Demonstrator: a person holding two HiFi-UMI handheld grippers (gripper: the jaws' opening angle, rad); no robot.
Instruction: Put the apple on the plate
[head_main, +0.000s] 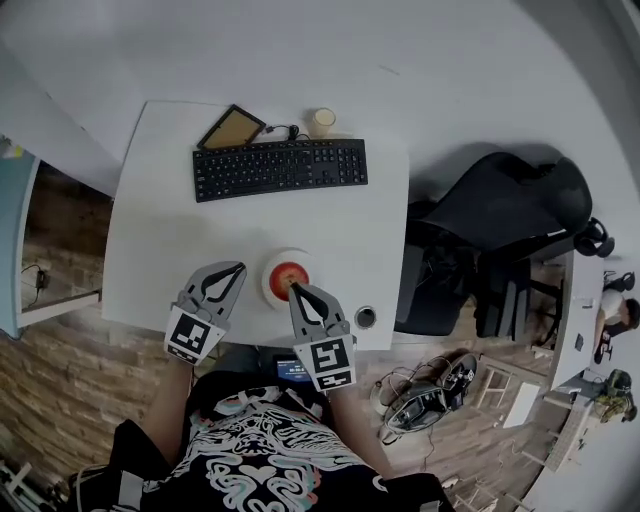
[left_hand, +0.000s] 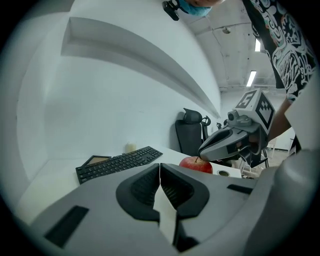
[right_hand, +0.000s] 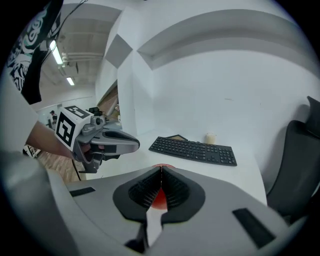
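Apple (head_main: 288, 274) apparently on plate (head_main: 268, 284)

black keyboard (head_main: 280, 168), small cup (head_main: 321, 122), framed board (head_main: 232, 127) on white desk (head_main: 170, 240)

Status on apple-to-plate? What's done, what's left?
Done: apple sits on the plate. In hand: nothing clearly; right gripper shut, tip at the apple's top; left gripper shut, empty, beside the plate. Left: back the right gripper off.
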